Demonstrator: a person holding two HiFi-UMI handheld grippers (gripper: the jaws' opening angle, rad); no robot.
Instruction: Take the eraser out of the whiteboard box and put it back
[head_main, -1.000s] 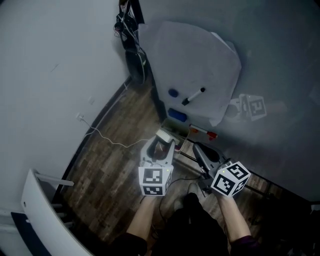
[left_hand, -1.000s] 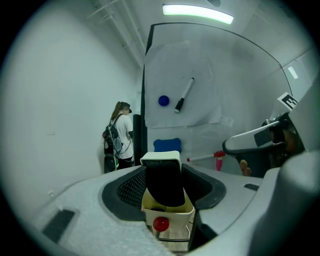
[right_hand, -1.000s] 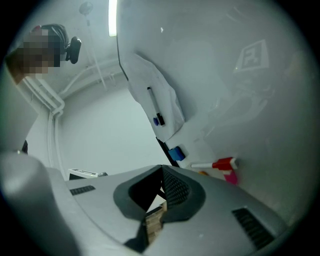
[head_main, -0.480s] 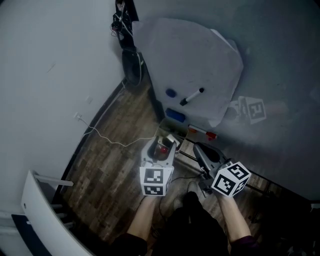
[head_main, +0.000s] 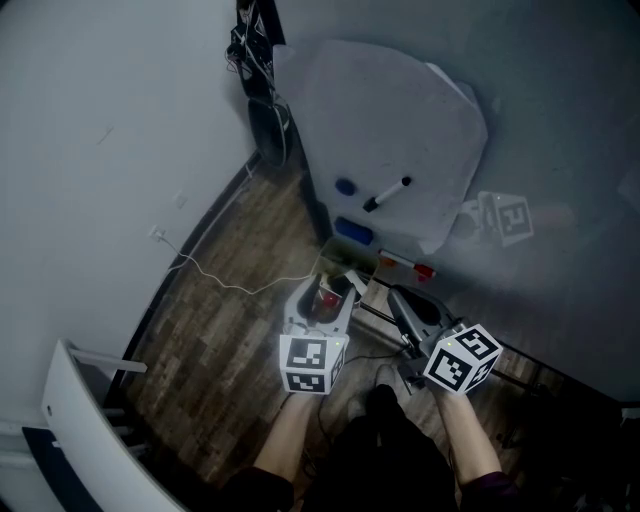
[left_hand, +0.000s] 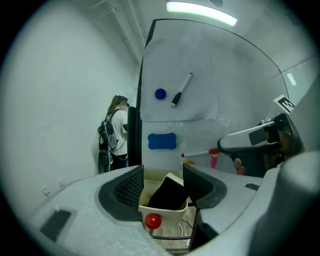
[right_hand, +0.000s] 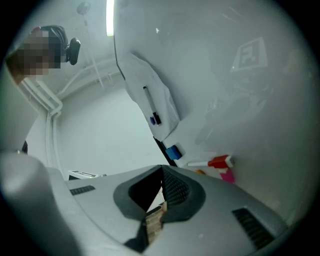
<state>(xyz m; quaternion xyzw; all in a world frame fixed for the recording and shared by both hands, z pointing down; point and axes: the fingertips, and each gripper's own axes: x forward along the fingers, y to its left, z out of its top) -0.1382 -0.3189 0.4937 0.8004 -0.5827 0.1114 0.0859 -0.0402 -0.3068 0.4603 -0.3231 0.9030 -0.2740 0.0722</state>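
The left gripper's (left_hand: 163, 175) jaws stand wide, pressing on nothing. In the head view a red knob (head_main: 328, 297) now shows between them, unlike a second ago. The eraser (left_hand: 167, 194) leans in the cream whiteboard box (left_hand: 172, 211), long axis up-right, black face gripperward. The right gripper's (right_hand: 162, 172) jaws meet, empty.

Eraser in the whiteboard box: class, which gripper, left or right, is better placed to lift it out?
Left. The left gripper is open, its jaws framing the box with the black eraser leaning inside. The right gripper is shut, with no box in its view.
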